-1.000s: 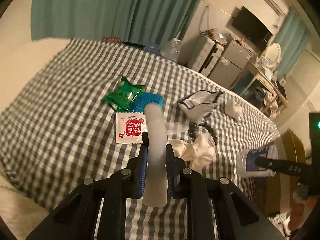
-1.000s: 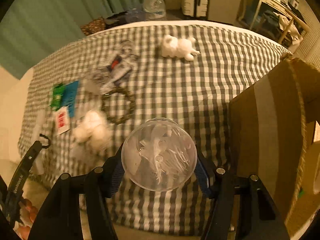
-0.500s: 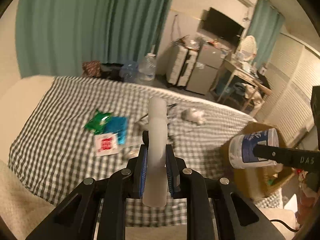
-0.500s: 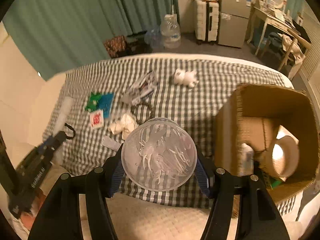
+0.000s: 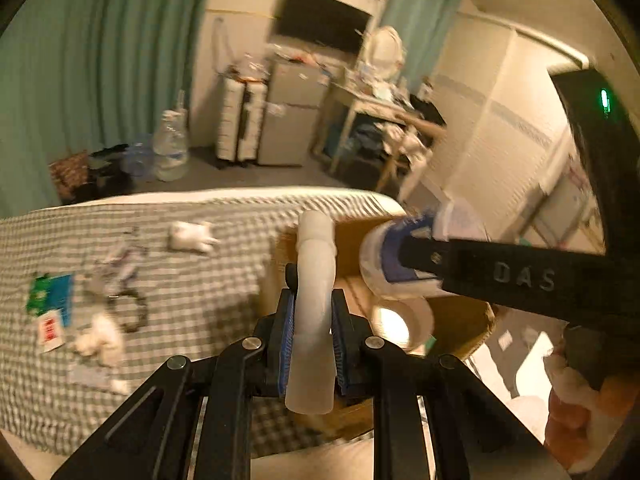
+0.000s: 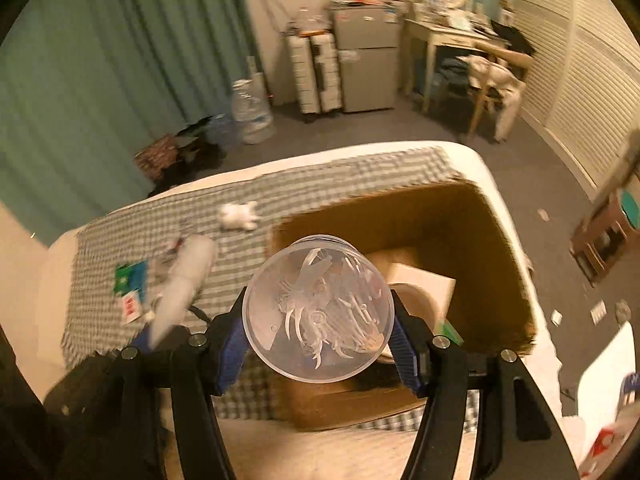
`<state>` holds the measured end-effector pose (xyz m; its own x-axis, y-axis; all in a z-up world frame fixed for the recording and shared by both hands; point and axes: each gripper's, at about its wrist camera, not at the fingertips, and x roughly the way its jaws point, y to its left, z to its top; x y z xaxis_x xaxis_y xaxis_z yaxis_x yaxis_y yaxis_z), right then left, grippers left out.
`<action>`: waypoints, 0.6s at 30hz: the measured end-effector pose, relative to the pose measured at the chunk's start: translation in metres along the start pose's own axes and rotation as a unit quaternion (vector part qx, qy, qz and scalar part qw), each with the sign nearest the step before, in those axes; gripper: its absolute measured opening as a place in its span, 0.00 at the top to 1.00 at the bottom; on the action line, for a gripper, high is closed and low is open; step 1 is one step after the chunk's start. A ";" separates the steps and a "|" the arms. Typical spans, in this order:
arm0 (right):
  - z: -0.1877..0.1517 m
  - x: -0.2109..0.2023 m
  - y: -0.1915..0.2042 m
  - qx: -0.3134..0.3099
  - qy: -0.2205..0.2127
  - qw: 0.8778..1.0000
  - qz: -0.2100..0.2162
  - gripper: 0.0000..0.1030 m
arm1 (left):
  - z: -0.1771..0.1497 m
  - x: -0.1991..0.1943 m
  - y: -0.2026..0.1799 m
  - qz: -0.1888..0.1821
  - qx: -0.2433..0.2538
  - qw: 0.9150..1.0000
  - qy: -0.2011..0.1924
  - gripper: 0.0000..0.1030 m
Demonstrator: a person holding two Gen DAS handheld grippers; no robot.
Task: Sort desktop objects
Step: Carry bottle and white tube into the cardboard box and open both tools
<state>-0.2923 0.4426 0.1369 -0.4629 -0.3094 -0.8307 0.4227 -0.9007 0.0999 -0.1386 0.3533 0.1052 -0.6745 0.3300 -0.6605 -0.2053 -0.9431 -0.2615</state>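
My left gripper (image 5: 312, 322) is shut on a translucent white tube (image 5: 314, 304) and holds it in the air at the left edge of an open cardboard box (image 5: 348, 240). My right gripper (image 6: 318, 338) is shut on a clear round tub (image 6: 318, 308) with white swabs inside and a blue label; it hangs over the box (image 6: 496, 264). The tub also shows in the left wrist view (image 5: 404, 260), and the tube in the right wrist view (image 6: 184, 284). Sachets (image 5: 50, 300), a tissue wad (image 5: 98, 338), a white plush (image 5: 190, 236) and a dark ring (image 5: 134, 312) lie on the checked cloth.
The box holds a tape roll (image 5: 404, 322) and pale flat items (image 6: 420, 280). The checked cloth (image 6: 304, 172) covers a bed-like surface. Behind it are teal curtains (image 6: 100, 60), water bottles (image 6: 250, 114), a small fridge (image 6: 366, 68) and a desk with a chair (image 6: 484, 68).
Both grippers have swung right with their loads, from above the checked cloth to the cardboard box. The tub now hangs over the box opening; the tube is at its left edge.
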 end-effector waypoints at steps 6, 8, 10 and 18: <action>0.006 0.029 -0.042 0.031 0.007 0.999 -0.031 0.40 | -0.015 0.048 -0.024 -0.038 -0.008 0.999 0.030 0.75; 0.009 0.035 -0.052 0.051 -0.002 0.999 -0.017 0.38 | -0.018 0.054 -0.024 -0.028 0.009 0.999 0.026 0.42; 0.010 0.035 -0.062 0.066 -0.010 0.998 -0.002 0.28 | -0.020 0.054 -0.023 -0.006 0.009 1.000 0.014 0.03; 0.011 0.029 -0.067 0.080 -0.037 0.996 0.027 0.26 | -0.010 0.029 0.005 0.017 -0.026 0.999 -0.011 0.01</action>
<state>-0.3430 0.4910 0.1115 -0.5007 -0.3754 -0.7800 0.3214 -0.9173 0.2352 -0.1518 0.3589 0.0776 -0.6961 0.2960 -0.6540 -0.1454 -0.9503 -0.2753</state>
